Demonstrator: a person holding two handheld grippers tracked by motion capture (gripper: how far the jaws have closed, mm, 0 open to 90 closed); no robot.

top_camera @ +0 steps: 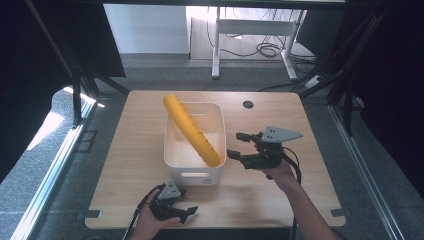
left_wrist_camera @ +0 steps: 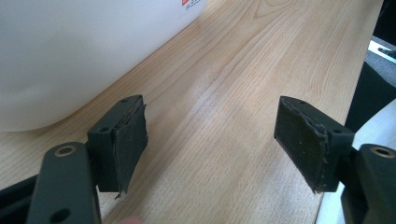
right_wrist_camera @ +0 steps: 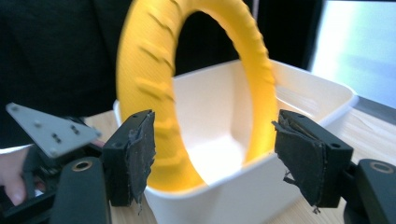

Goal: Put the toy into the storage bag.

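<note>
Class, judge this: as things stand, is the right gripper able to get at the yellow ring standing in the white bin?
Probably yes. The right gripper is open beside the white bin, facing the yellow ring, which rises above the rim with nothing between.

Daylight falls from the far side, leaving a glare patch on the floor at left; the surroundings stay dark. The tabletop shows soft sheen. The ring is slightly blurred, the claws' pads sharp.

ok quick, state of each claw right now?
Left claw: open, holding nothing, over the table beside the white bin.
Right claw: open, holding nothing, facing the yellow ring in the bin.
</note>
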